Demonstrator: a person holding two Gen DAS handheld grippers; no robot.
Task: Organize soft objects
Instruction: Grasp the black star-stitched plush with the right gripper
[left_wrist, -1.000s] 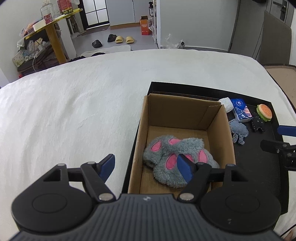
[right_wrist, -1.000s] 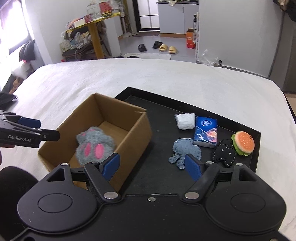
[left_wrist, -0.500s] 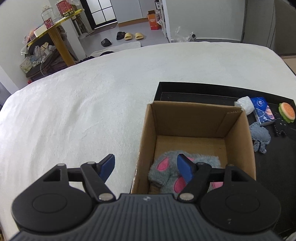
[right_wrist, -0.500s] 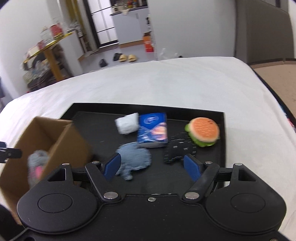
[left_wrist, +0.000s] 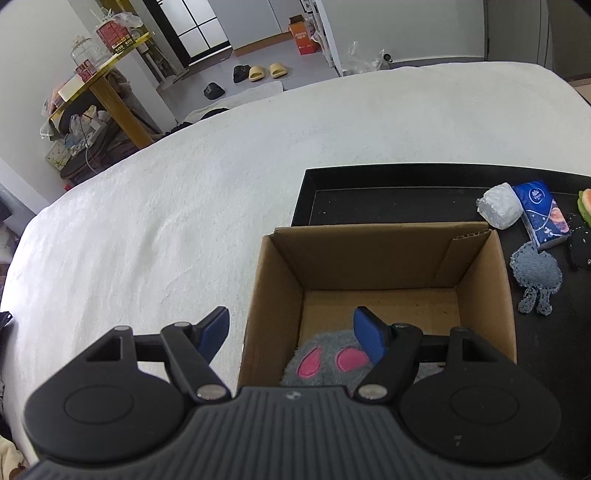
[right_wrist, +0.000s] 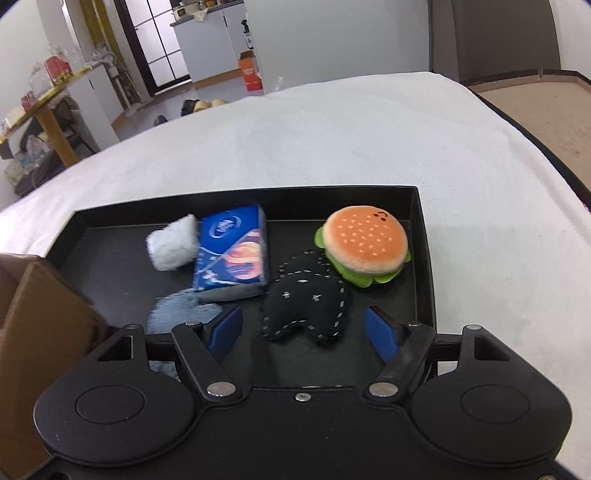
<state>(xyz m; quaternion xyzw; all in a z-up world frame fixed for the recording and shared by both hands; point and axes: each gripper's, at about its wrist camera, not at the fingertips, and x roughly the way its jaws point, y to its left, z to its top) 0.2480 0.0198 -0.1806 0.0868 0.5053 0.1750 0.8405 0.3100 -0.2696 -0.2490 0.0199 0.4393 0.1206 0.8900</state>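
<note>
A cardboard box (left_wrist: 376, 251) stands at the left end of a black tray (right_wrist: 424, 236). Grey plush slippers with pink pads (left_wrist: 325, 362) lie in the box. My left gripper (left_wrist: 291, 332) is open and empty above the box's near left wall. On the tray lie a black stitched plush (right_wrist: 306, 299), a burger plush (right_wrist: 364, 243), a blue tissue pack (right_wrist: 232, 251), a white fluffy bundle (right_wrist: 171, 243) and a blue-grey denim plush (right_wrist: 181, 314). My right gripper (right_wrist: 304, 334) is open and empty, just short of the black plush.
The tray rests on a white bedspread (left_wrist: 184, 206) that spreads wide to the left and far side. The box's corner (right_wrist: 40, 317) shows at the left of the right wrist view. A yellow table (left_wrist: 107, 85) and slippers (left_wrist: 266, 70) stand on the floor beyond the bed.
My left gripper has drawn back and up from the box, so the slippers sit lower in view. My right gripper has swung right from the box and closed in on the black plush.
</note>
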